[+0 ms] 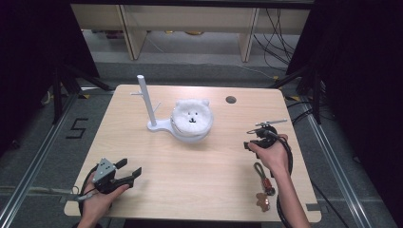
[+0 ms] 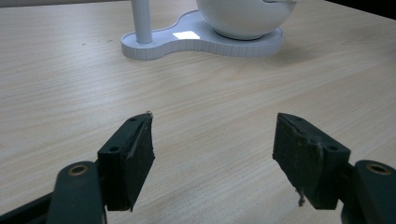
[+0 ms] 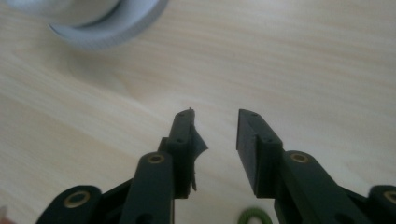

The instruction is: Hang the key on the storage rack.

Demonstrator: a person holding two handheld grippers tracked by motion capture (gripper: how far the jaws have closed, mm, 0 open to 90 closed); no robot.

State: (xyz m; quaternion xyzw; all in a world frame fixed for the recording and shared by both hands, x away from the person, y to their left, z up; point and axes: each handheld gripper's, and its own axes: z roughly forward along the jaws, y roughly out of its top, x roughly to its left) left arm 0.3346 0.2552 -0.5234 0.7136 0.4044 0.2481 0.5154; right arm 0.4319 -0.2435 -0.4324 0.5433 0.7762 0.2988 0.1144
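Keychain [image 1: 264, 186] lies untouched near surface's [image 1: 199, 161] near right corner; right gripper [image 1: 250, 142] above it, jaws parted, empty. Left gripper [image 1: 128, 170] idle, jaws wide. Pickup pending.

From my remote seat I read only one sign: a large black numeral "5" [image 1: 77, 128] marked on the grey floor [image 1: 33, 156], at about nine o'clock from the worktop [image 1: 199, 161], just off its left edge. The white bear-faced plush [image 1: 191, 116] carries a stitched face but no lettering. I can make out no text, brand or label on the white stand [image 1: 152, 124], the keychain [image 1: 263, 185] or on either gripper's jaws in the gripper views.
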